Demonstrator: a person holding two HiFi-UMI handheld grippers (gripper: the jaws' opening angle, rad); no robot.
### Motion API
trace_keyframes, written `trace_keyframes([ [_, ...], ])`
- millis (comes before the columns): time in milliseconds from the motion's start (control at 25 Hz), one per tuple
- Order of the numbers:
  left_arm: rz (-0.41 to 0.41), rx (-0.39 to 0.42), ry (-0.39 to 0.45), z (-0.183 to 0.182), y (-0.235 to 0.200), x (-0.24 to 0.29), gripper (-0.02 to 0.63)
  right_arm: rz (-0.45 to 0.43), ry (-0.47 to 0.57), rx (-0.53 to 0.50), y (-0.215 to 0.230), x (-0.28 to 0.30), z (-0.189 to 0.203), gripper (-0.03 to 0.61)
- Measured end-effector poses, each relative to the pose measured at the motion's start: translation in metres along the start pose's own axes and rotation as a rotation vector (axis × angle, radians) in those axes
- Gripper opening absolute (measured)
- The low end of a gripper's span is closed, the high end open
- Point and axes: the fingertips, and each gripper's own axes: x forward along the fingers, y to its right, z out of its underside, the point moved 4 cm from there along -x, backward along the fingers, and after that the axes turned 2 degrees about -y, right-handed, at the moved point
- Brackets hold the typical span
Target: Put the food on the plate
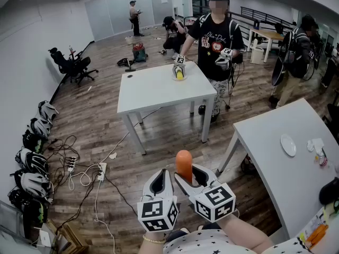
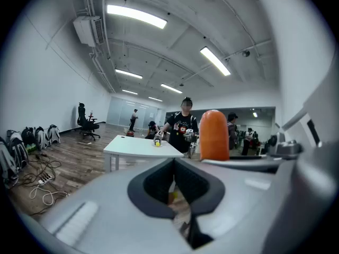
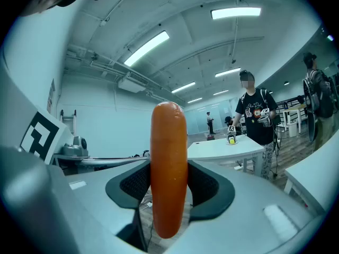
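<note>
Closest to the lens, two grippers are held side by side above a wooden floor (image 1: 159, 136). A sausage (image 1: 184, 165) is gripped upright by the right gripper (image 1: 189, 177), its rounded orange tip sticking out above the jaws. In the right gripper view the sausage (image 3: 168, 173) is seen clamped between the two dark pads (image 3: 212, 187), which press on it from both sides. The left gripper (image 1: 160, 183) is held just beside the right one; in its own view the jaws are seen closed together with nothing between them, and the sausage (image 2: 214, 134) is seen to the right of them.

A white plate (image 1: 288, 144) is seen lying on the table (image 1: 275, 168) at the right, well apart from the sausage. A few small items (image 1: 318, 148) are set near the plate.

Farther off, a second table (image 1: 153, 89) is seen in the middle of the room, and a person (image 1: 216, 36) in a black shirt is stood behind it. Helmets (image 1: 32, 163) are lined along the left wall, with cables (image 1: 79, 168) strewn beside them.
</note>
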Motion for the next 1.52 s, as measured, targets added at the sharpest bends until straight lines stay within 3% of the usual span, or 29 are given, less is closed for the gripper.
trace_keyframes([
  [320,0.053,0.015,-0.019,0.009,-0.004,0.007,0.008,0.050,0.006,0.029,0.002,0.000,0.014,0.212],
  [760,0.221,0.061,-0.062,0.008,0.050,0.052,0.008,0.222,0.034,0.099,0.061,-0.029,0.014,0.212],
  [1120,0.336,0.088,-0.078,0.001,0.130,0.139,0.008,0.346,0.051,0.105,0.171,-0.054,-0.001,0.212],
  [1520,0.489,0.120,-0.100,-0.010,0.248,0.246,0.008,0.500,0.089,0.120,0.311,-0.104,-0.025,0.212],
])
